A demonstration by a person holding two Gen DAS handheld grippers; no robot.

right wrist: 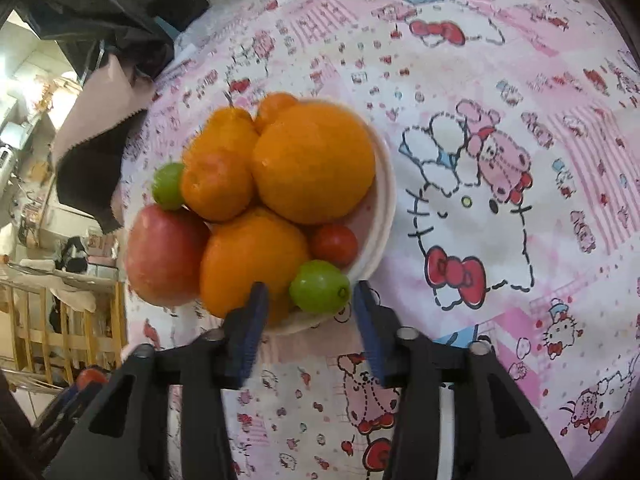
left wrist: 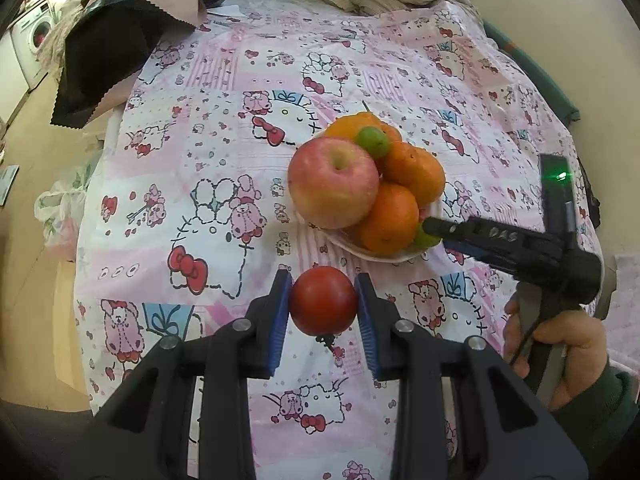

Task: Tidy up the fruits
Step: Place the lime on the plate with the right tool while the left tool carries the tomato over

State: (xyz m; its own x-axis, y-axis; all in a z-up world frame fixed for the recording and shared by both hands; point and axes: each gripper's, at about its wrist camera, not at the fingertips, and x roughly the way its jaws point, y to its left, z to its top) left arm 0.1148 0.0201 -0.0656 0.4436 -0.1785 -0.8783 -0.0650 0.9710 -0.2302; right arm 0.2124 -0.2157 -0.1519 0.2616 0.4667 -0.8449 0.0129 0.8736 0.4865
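Above cloth, left gripper (left wrist: 323,305) clasping tomato (left wrist: 323,300)

Your L cam looks steeply down over its fingers (left wrist: 276,312) from farther back; R cam sits close above the bowl (right wrist: 382,216). Both share bowl (left wrist: 400,256), fruit, cloth (left wrist: 224,92).

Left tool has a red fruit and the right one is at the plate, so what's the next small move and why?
Probably bring the left tool toward the plate and set its red fruit there. That fruit is clamped between the blue pads above the cloth, apart from the pile. The right tool is open at the plate's near rim beside a green fruit, gripping nothing, so move it aside first.
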